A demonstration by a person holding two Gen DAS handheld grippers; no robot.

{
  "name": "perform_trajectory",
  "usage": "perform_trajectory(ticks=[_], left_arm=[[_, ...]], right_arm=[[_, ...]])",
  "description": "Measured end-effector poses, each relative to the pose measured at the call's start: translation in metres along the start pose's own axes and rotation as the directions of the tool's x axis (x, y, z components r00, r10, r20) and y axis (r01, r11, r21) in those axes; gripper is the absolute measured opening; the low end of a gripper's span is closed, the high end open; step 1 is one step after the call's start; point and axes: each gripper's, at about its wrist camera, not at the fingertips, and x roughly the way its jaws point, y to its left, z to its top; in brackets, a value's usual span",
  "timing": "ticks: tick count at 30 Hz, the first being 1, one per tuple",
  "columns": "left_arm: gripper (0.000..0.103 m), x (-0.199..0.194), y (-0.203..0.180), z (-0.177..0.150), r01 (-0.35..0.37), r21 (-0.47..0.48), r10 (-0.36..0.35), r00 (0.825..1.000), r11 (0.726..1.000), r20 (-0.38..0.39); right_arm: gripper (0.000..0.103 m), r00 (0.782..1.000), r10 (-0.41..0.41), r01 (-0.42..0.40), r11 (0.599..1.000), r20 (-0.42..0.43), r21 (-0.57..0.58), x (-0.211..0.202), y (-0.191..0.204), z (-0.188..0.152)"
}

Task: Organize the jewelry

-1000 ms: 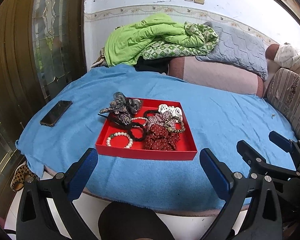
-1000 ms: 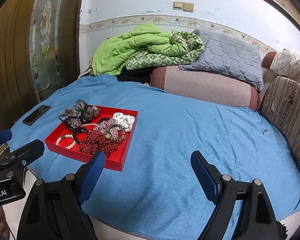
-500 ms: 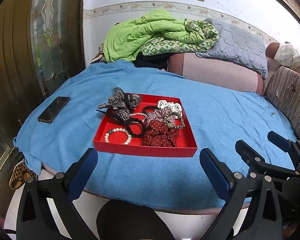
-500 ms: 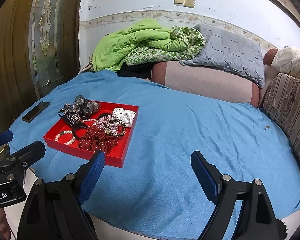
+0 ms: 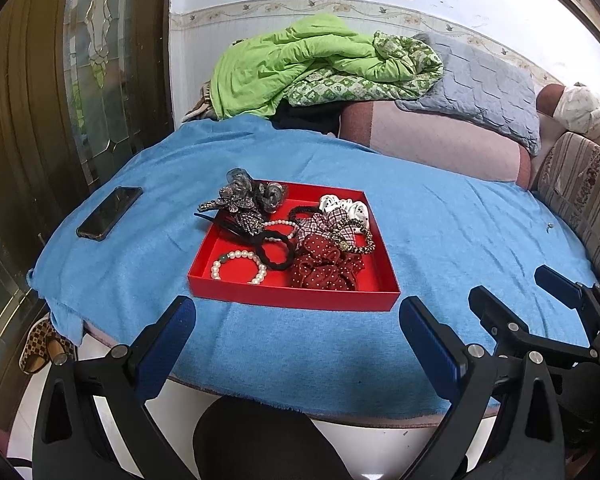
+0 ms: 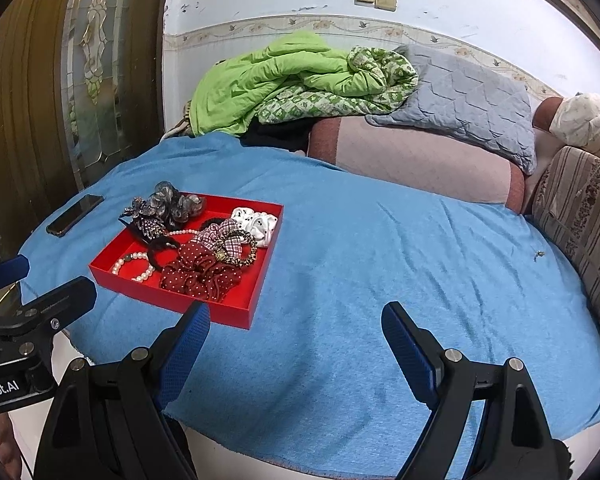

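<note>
The red tray (image 5: pixel 296 300) sits on the blue cloth (image 6: pixel 380 280) that covers the bench. To the right of the tray the cloth is bare and wide, so a hand can pass there. In front of the tray there is a bare strip too. A black phone (image 5: pixel 110 212) lies left of the tray. Behind the tray, a green blanket (image 6: pixel 284 76) and a grey pillow (image 6: pixel 468 100) block the way.

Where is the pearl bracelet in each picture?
Left wrist view: the pearl bracelet lies in the near left corner of the red tray, just left of the picture's middle.
Right wrist view: the pearl bracelet is in the same tray corner, but far over on the left side of the picture.
Shared landmark: the phone on the blue cloth, left of the tray in both views.
</note>
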Motion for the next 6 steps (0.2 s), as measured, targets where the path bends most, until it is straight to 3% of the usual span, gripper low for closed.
perform_trajectory(ticks=[6], left_arm=[[0.101, 0.0024, -0.0032, 0.0002, -0.045, 0.019, 0.045, 0.999, 0.999, -0.006]], right_arm=[[0.091, 1.000, 0.008, -0.008, 1.000, -0.014, -0.001, 0.0041, 0.0014, -0.0006]])
